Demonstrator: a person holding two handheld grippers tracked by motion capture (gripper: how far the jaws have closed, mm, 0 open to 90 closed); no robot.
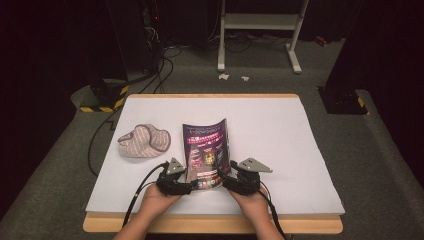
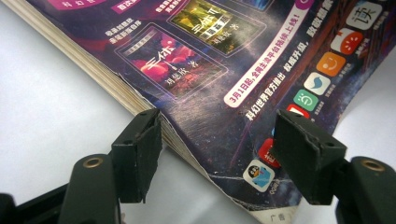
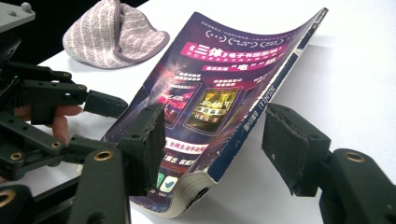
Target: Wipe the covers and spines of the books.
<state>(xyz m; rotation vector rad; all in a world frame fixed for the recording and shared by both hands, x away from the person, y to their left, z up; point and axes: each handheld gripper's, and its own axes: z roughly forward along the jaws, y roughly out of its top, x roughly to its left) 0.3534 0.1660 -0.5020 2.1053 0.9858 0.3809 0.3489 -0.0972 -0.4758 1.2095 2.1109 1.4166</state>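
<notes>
- Both tongs flank the near end of a purple-covered book: the left tongs (image 1: 186, 186) sit at its lower left corner, the right tongs (image 1: 226, 181) at its lower right, at bottom centre of the high view.
- Left tongs stand released, jaws apart on either side of the book's corner (image 2: 219, 140), with a gap at both pads; no grasp yet.
- Right tongs are also released, jaws spread wide around the spine-side corner (image 3: 201, 182), neither pad pressing.
- Book (image 1: 206, 150) lies in the middle of the white tabletop (image 1: 280, 150), its near end bowed up off the surface.
- Judging by this, the work is early: both tongs are lined up on the book, but gripping and lifting or opening it remain.
- Striped cloth (image 1: 144, 141) rests well apart at centre left, untouched.
- Cover print is too small to read; whether the book's far end touches the tabletop is hard to tell.
</notes>
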